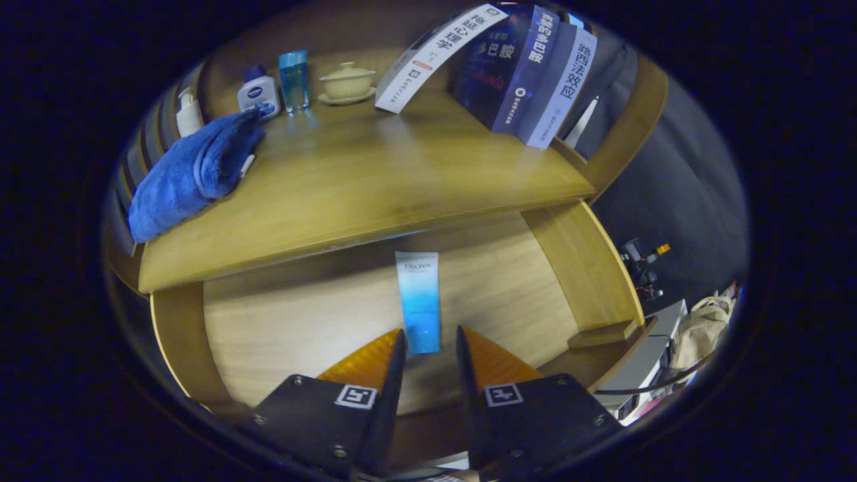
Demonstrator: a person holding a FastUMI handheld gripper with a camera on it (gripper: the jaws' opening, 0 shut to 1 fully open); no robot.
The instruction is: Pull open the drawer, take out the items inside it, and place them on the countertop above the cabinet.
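Just tool (428, 338) fingers flanking tube (418, 301)

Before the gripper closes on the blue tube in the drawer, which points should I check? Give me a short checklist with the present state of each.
1. Wooden drawer pulled open: ok.
2. Blue and white cosmetic tube lies flat on the drawer floor: ok.
3. Gripper open, tube's near end between the fingertips: ok.
4. Both fingers pressing on the tube: not ok, gaps remain.
5. Free room on the wooden countertop between the folded blue towel and the leaning books: ok.
6. Other items farther back in the drawer under the countertop: cannot tell.
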